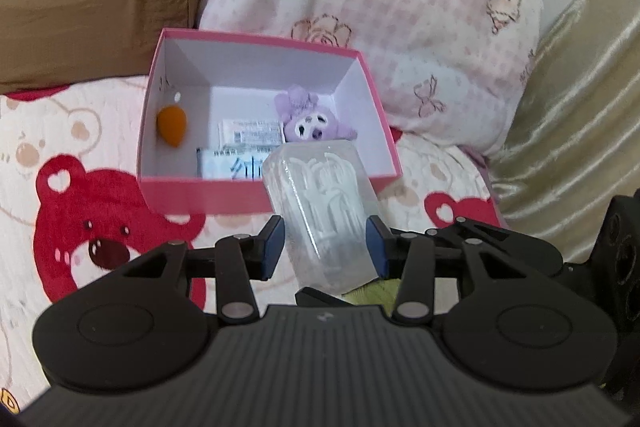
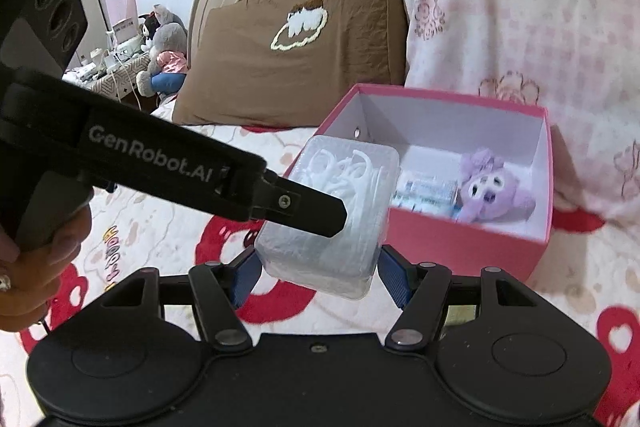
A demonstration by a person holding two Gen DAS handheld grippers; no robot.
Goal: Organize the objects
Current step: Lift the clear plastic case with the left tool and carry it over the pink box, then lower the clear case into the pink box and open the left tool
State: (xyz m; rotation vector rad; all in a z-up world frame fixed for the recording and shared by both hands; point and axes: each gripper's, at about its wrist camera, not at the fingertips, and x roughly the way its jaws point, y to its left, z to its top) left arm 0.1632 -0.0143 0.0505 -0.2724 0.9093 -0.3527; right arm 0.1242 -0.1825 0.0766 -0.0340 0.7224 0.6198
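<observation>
A bed (image 1: 24,163) with red-bear bedding carries an open pink cardboard box (image 1: 224,193). Just before the box, the left tool (image 1: 326,247) and right tool (image 2: 320,277), each part-open, both clamp one clear plastic case of white floss picks (image 1: 320,203).

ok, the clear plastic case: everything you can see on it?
The clear plastic case is a rounded rectangular box, translucent, packed with white floss picks, lid shut. It's off the bedding, tilted, in front of the pink box, not yet inside. The left hand-held gripper and right hand-held gripper both flank it with blue pads.
</observation>
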